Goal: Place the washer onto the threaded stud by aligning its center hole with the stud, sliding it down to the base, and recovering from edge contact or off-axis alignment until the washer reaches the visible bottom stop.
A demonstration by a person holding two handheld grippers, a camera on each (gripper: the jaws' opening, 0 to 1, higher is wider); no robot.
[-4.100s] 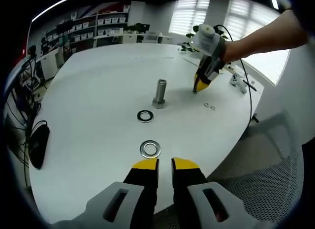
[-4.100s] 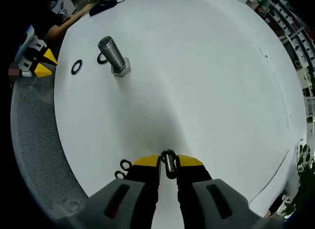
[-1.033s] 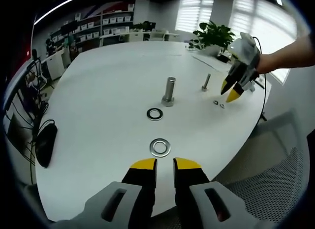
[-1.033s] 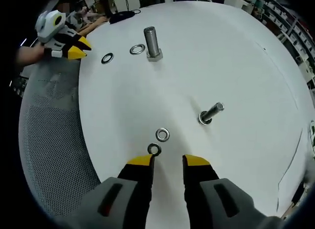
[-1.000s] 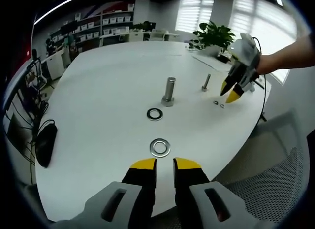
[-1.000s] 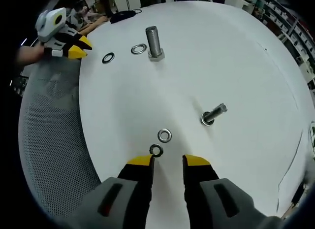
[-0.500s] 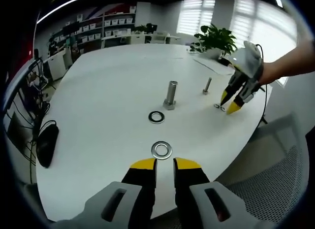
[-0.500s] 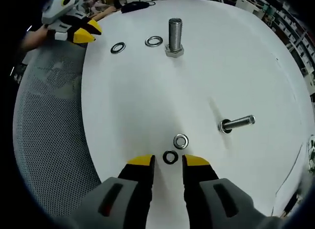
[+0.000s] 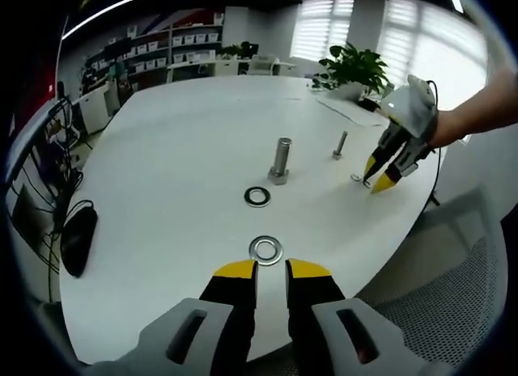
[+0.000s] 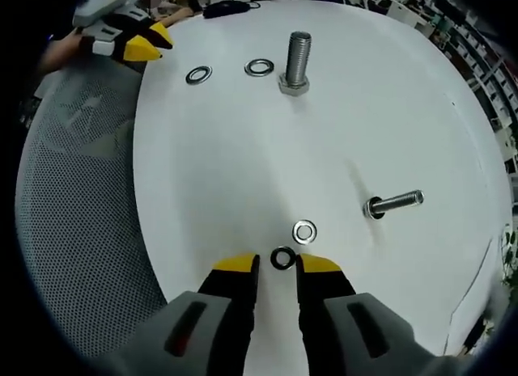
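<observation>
In the left gripper view, the left gripper [image 9: 270, 269] has its yellow-tipped jaws set narrow with nothing between them, and a large flat steel washer [image 9: 265, 249] lies on the white table [image 9: 162, 166] just ahead of the tips. Farther ahead lies a second, darker-ringed washer [image 9: 257, 196], and beyond it the large threaded stud [image 9: 280, 160] stands upright on its hex head, long axis pointing up from the table, grey metal with a ribbed shank. To the right of that stud a thinner small stud [image 9: 340, 145] also stands upright. Farther right, the right gripper [image 9: 376, 172] comes in, jaws angled down at a small washer on the table. In the right gripper view, the left gripper shows at the upper left, off the table edge. The right gripper [image 10: 277, 264] has its jaws a little apart, closing around nothing, and a small dark ring washer [image 10: 282, 258] lies flat between the tips, its hole facing up. A small bright washer [image 10: 304, 231] lies just beyond it, slightly right.
</observation>
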